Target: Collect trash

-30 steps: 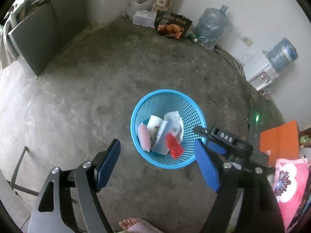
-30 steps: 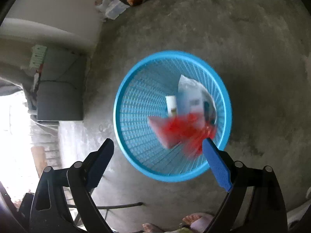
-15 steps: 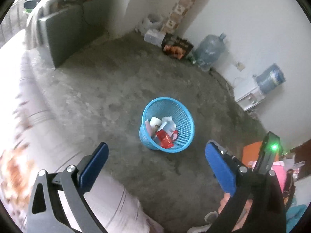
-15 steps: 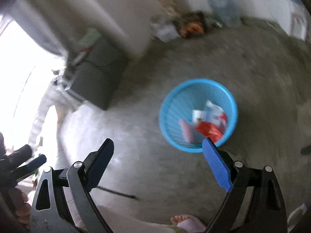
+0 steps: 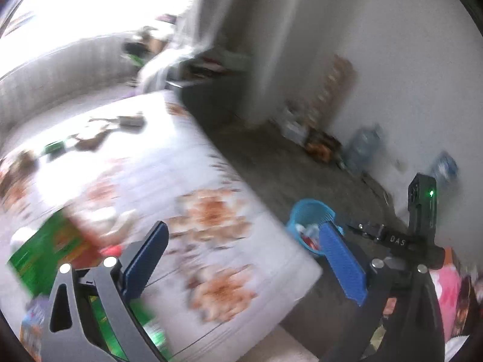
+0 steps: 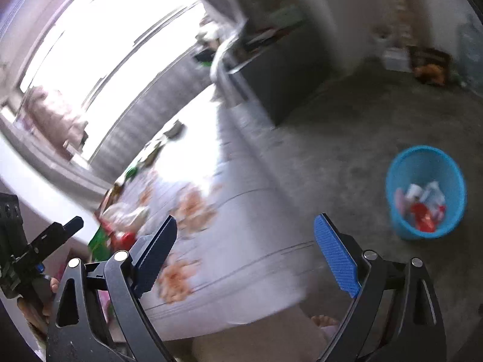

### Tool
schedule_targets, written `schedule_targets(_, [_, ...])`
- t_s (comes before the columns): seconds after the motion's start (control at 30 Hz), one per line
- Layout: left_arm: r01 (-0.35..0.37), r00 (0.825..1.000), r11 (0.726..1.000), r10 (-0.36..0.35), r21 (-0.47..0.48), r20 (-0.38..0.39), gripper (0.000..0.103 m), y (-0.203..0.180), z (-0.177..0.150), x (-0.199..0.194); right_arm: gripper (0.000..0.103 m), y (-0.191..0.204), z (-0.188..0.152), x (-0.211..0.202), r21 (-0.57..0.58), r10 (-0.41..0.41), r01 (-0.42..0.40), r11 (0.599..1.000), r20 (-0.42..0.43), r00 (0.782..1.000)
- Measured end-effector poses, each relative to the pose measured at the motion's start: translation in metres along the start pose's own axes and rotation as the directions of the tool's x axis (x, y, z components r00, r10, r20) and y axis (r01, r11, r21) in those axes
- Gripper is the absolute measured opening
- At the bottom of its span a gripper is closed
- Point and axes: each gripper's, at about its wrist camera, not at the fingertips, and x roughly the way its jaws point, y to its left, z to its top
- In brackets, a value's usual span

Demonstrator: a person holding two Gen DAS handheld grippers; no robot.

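Note:
A blue mesh basket [image 6: 452,178] stands on the concrete floor at the right of the right wrist view, with several wrappers [image 6: 421,203] inside; it also shows in the left wrist view [image 5: 308,211], partly behind a blue pad. My left gripper [image 5: 244,259] is open and empty over a white mattress with an orange flower print [image 5: 187,211]. My right gripper [image 6: 250,256] is open and empty over the same mattress [image 6: 229,226]. Green and red packets [image 5: 45,250] lie blurred on the mattress at the left; they also show in the right wrist view [image 6: 111,235].
A dark cabinet [image 6: 283,72] stands against the wall. Water jugs [image 5: 362,147] and bags sit along the far wall. Small dark items [image 5: 129,120] lie farther up the mattress. My right gripper's body [image 5: 419,214] shows at the right of the left wrist view. Both views are motion-blurred.
Both grippers have swung away from the basket, up and left, to over the mattress. The red wrapper that was dropping from the right gripper now lies in the basket.

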Motion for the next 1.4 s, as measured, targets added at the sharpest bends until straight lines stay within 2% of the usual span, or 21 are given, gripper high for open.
schedule_targets(0.07, [-0.045,0.998,0.998,0.047,-0.050,0.044,0.098,0.023,-0.012,-0.024,0.088,0.020,0.001,0.014,-0.031,0.055,-0.057,0.998,-0.046,0.997])
schedule_targets(0.17, [-0.114,0.989,0.991,0.120,-0.073,0.088,0.098,0.049,-0.030,-0.049,0.088,0.047,0.002,0.029,-0.068,0.114,-0.121,0.990,-0.101,0.988])
schedule_targets(0.3, [-0.192,0.973,0.978,0.201,-0.083,0.116,0.098,0.071,-0.049,-0.064,0.088,0.089,0.002,0.056,-0.084,0.200,-0.220,0.972,-0.199,0.959])
schedule_targets(0.37, [-0.228,0.962,0.971,0.235,-0.070,0.136,0.098,0.077,-0.054,-0.063,0.086,0.106,0.002,0.068,-0.069,0.243,-0.267,0.961,-0.243,0.939])
schedule_targets(0.53, [-0.264,0.949,0.959,0.277,-0.099,0.153,0.098,0.103,-0.054,-0.062,0.083,0.134,0.005,0.104,0.052,0.384,-0.391,0.919,-0.346,0.856])
schedule_targets(0.6, [-0.255,0.950,0.958,0.274,-0.131,0.153,0.098,0.116,-0.053,-0.058,0.081,0.142,0.007,0.116,0.104,0.416,-0.407,0.907,-0.373,0.830])
schedule_targets(0.67, [-0.254,0.950,0.954,0.277,-0.160,0.145,0.097,0.128,-0.054,-0.053,0.080,0.147,0.008,0.135,0.178,0.450,-0.414,0.893,-0.409,0.794])
schedule_targets(0.77, [-0.252,0.950,0.947,0.282,-0.200,0.136,0.092,0.147,-0.055,-0.047,0.080,0.149,0.008,0.165,0.258,0.448,-0.368,0.893,-0.461,0.766])
schedule_targets(0.87, [-0.241,0.952,0.940,0.277,-0.240,0.128,0.086,0.162,-0.057,-0.042,0.080,0.151,0.006,0.191,0.302,0.429,-0.312,0.901,-0.503,0.750])
schedule_targets(0.97, [-0.228,0.955,0.937,0.268,-0.266,0.124,0.078,0.173,-0.060,-0.037,0.076,0.158,0.005,0.210,0.319,0.410,-0.272,0.908,-0.533,0.741])
schedule_targets(1.03, [-0.228,0.958,0.933,0.267,-0.278,0.109,0.070,0.180,-0.062,-0.032,0.071,0.159,0.005,0.216,0.324,0.400,-0.257,0.911,-0.538,0.742])
schedule_targets(1.1, [-0.231,0.959,0.930,0.268,-0.287,0.097,0.064,0.185,-0.065,-0.028,0.059,0.162,0.004,0.221,0.335,0.411,-0.262,0.905,-0.533,0.740])
schedule_targets(1.13, [-0.227,0.961,0.928,0.263,-0.295,0.085,0.062,0.189,-0.068,-0.024,0.055,0.163,0.004,0.223,0.338,0.408,-0.256,0.906,-0.527,0.746])
schedule_targets(1.17, [-0.223,0.963,0.927,0.257,-0.301,0.079,0.059,0.191,-0.069,-0.021,0.043,0.163,0.004,0.224,0.336,0.400,-0.250,0.908,-0.523,0.753])
schedule_targets(1.2, [-0.221,0.964,0.925,0.255,-0.308,0.073,0.057,0.194,-0.070,-0.019,0.025,0.162,0.004,0.225,0.339,0.398,-0.246,0.908,-0.516,0.758])
schedule_targets(1.27, [-0.220,0.966,0.921,0.253,-0.323,0.063,0.056,0.198,-0.074,-0.015,0.007,0.157,0.007,0.224,0.349,0.400,-0.246,0.904,-0.493,0.773])
schedule_targets(1.3, [-0.222,0.966,0.918,0.253,-0.328,0.054,0.056,0.200,-0.075,-0.013,0.004,0.155,0.009,0.222,0.345,0.396,-0.247,0.905,-0.476,0.785])
schedule_targets(1.37, [-0.222,0.967,0.915,0.251,-0.336,0.046,0.055,0.203,-0.077,-0.010,0.003,0.150,0.018,0.216,0.303,0.362,-0.248,0.920,-0.419,0.833])
schedule_targets(1.4, [-0.220,0.967,0.914,0.249,-0.340,0.044,0.055,0.204,-0.078,-0.010,0.003,0.149,0.021,0.213,0.291,0.353,-0.249,0.924,-0.398,0.847])
